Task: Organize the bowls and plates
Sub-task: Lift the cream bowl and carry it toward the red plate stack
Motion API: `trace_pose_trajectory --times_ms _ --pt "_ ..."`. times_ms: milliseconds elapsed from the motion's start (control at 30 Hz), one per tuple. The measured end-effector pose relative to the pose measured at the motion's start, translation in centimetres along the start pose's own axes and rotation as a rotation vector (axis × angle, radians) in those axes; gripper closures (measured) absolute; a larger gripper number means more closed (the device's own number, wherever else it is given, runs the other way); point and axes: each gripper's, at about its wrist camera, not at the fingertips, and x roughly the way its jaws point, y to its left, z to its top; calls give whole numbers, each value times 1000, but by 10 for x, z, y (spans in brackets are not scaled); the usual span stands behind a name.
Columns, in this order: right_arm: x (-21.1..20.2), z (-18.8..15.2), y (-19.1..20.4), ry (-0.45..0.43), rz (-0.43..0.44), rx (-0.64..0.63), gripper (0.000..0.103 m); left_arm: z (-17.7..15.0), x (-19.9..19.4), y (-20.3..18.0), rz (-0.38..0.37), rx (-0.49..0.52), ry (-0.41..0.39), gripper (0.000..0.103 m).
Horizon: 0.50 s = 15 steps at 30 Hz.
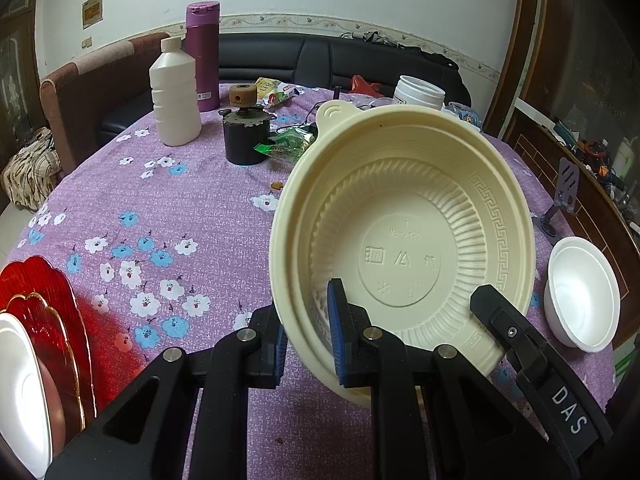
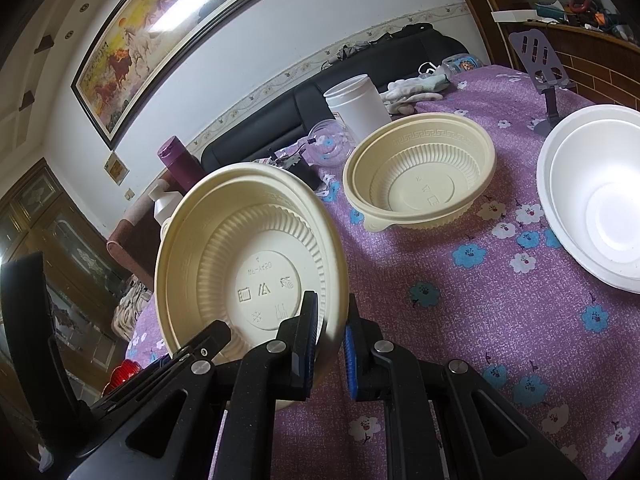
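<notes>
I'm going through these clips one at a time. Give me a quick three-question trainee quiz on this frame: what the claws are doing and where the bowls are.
1. True or false: the left claw is open and holds nothing.
2. Multiple choice: in the right wrist view, what sits on the tablecloth between the white jar and the white foam bowl?
A. a red plate
B. a second cream bowl
C. a purple flask
3. Short answer: which part of the cream bowl does the right claw grip?

Key
1. False. It is shut on the cream bowl's rim.
2. B
3. The rim, at its near edge.
</notes>
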Motion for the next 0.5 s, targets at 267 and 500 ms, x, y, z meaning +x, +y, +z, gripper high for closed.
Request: trace_pose_trajectory --times_ms 267,500 --pt "-4 5 1 -4 10 12 92 3 -5 0 -1 -10 -5 87" --pt "-26 6 24 -16 59 -14 92 5 -44 13 24 -8 -61 87"
